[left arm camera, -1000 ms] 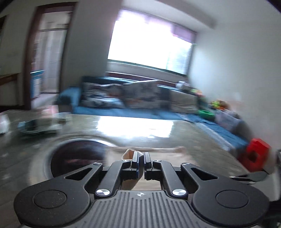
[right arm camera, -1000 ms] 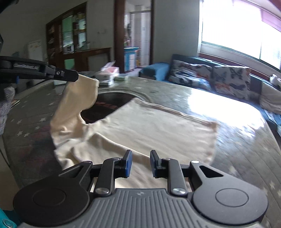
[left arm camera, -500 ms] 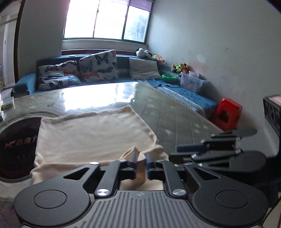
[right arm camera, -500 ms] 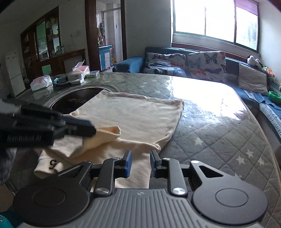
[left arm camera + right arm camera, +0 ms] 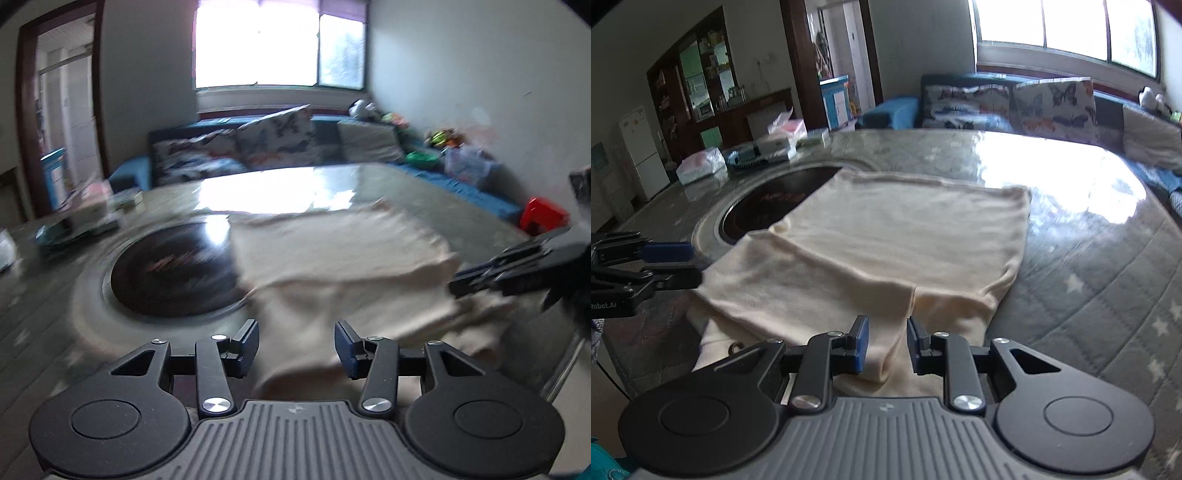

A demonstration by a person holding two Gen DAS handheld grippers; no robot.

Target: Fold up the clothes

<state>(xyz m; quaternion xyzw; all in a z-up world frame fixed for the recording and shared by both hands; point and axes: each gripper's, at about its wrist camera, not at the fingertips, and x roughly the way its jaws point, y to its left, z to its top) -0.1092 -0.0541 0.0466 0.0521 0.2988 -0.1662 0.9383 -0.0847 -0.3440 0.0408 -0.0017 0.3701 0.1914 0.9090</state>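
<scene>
A cream garment [image 5: 886, 251] lies flat on the quilted grey table [image 5: 1089, 295], with a folded-over flap across its near part. It also shows, blurred, in the left wrist view [image 5: 343, 266]. My left gripper [image 5: 296, 343] is open and empty, just above the garment's near left edge; it shows at the left of the right wrist view [image 5: 676, 264]. My right gripper [image 5: 885, 343] is open, with the garment's near folded edge lying between its fingers; it shows at the right of the left wrist view [image 5: 469, 282].
A round dark hotplate [image 5: 775, 206] is set into the table left of the garment. Tissue packs and boxes [image 5: 753, 153] sit at the table's far left. A blue sofa with cushions [image 5: 1015, 99] runs behind. A red stool [image 5: 543, 218] stands on the right.
My left gripper has opened and let go of the cream sleeve, which now lies folded over the garment, and it has drawn back to the left. My right gripper stays open.
</scene>
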